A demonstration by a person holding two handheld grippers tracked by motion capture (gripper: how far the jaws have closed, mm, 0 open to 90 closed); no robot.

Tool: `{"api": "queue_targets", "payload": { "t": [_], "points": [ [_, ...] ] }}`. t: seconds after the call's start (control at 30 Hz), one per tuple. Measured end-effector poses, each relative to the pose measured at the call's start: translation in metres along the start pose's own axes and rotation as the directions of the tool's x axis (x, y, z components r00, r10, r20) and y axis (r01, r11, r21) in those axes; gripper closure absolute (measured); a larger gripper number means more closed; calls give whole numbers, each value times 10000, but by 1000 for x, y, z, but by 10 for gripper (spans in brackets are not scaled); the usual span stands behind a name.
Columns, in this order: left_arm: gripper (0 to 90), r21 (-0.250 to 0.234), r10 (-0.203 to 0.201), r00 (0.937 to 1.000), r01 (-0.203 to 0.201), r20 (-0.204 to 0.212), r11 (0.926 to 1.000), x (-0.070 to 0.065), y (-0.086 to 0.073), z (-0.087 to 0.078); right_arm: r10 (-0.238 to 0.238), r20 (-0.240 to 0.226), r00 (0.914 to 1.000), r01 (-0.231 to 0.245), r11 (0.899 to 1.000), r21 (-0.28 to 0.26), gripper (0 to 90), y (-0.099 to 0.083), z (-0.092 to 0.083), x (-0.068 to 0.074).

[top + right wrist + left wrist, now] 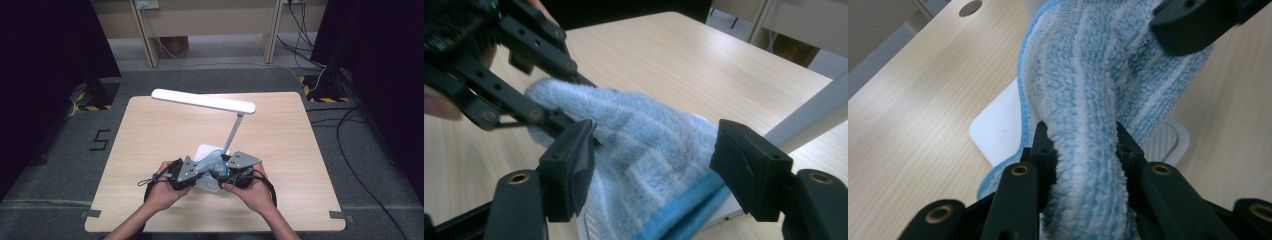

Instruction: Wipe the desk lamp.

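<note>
Pale wood bench on a grey carpeted floor

The bench (pixel 150 130) stands mid-room on grey carpet (pixel 60 165); a painted "5" (pixel 99 139) lies at 9 o'clock, hazard-striped tape (pixel 327 95) at 2, black cables (pixel 360 165) trail at 3, light wooden furniture legs (pixel 145 35) at 12, dark curtains on both sides.

The cloth (pixel 1088 85) is fluffy terry, pale blue with white stripes and a smoother bright-blue hem. Under it the lamp base (pixel 998 132) is smooth white plastic with a soft sheen, ribbed at one end. The surface (pixel 280 135) is light wood-grain laminate, matt. The fingers (pixel 569 165) are matt black plastic with brass-coloured rivets; grey carpet floor (pixel 65 165) looks rough
</note>
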State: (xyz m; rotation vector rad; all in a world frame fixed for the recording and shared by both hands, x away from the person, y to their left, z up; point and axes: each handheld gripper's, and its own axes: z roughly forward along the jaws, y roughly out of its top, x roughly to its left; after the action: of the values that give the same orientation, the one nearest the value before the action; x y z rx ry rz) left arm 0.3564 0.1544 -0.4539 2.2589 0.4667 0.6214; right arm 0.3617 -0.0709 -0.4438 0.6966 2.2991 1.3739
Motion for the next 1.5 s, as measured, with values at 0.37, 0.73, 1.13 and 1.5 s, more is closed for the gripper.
{"api": "queue_targets", "payload": {
  "t": [0.37,0.73,1.13,1.5],
  "points": [
    [703,-401,612,9961,-587,639,9975,-1,6,-7,-870,-1026,9909,978,9897,1048,293,-11,11,-7],
    [707,-615,694,9943,-645,807,9960,0,12,-8,-1423,-1229,9822,1568,9806,1178,451,-13,12,-8],
    [533,-1352,382,9955,-262,871,9905,-3,15,-2,-668,-750,9949,766,9876,1368,718,-11,-4,-11],
    [348,-2210,-11,9974,170,721,9751,-1,17,-12,519,39,9986,-520,9893,1366,722,-17,-31,-31]
  ]
}}
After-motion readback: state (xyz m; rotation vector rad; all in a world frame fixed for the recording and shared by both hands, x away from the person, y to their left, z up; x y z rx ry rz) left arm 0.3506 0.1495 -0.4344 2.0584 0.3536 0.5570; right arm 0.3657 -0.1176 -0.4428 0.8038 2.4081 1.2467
